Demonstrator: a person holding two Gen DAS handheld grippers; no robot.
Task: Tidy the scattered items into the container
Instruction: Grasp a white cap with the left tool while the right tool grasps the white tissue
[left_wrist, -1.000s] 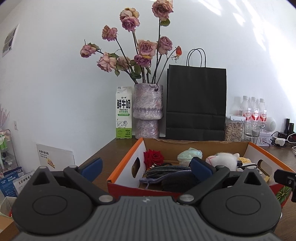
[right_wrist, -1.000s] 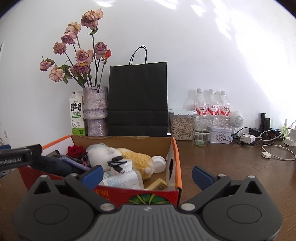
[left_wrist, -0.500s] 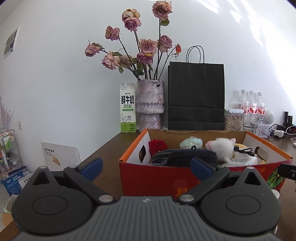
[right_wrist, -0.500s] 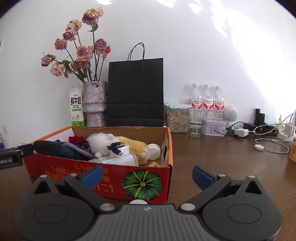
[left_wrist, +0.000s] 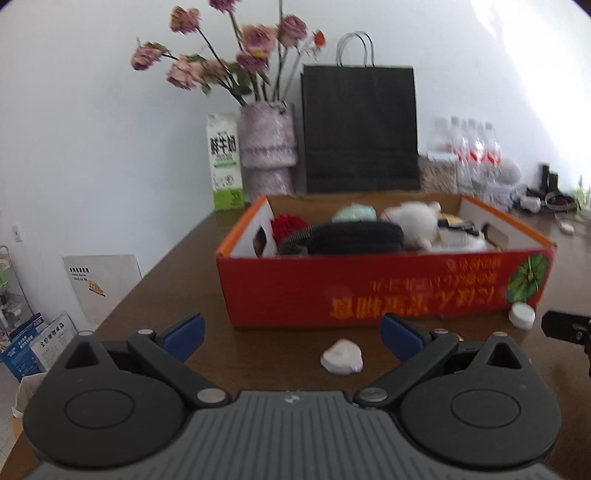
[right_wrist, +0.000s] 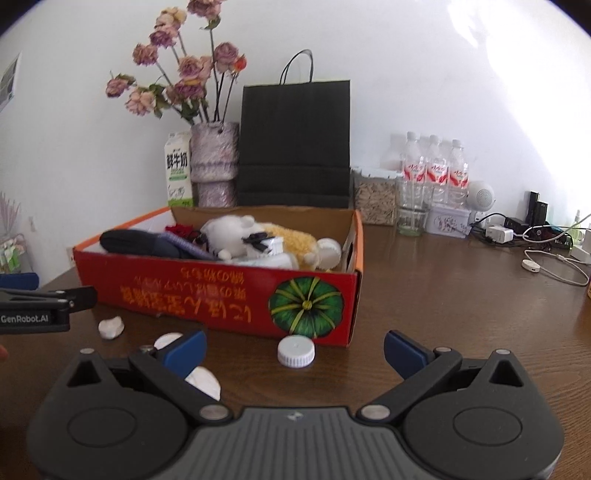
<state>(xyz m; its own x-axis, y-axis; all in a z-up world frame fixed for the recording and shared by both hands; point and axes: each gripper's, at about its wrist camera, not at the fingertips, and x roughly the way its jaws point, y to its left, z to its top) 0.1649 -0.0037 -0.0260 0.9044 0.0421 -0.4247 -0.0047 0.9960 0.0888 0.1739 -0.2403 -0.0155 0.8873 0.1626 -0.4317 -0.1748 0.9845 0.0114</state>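
Both the left gripper (left_wrist: 291, 334) and the right gripper (right_wrist: 293, 349) stand released and empty. Just beyond the right jaws lie the leftovers: one ribbed white cap (right_wrist: 296, 352), one white lump (right_wrist: 110, 327) and two flat white discs (right_wrist: 201, 380), four pieces in all. Farther ahead, the single red box (right_wrist: 207, 299) already holds most items, so the task looks nearly done.

The brown wooden table (right_wrist: 443, 295) carries a red box (right_wrist: 221, 295) (filled), white cap (right_wrist: 296, 351), vase (right_wrist: 214, 166), black bag (right_wrist: 295, 147).
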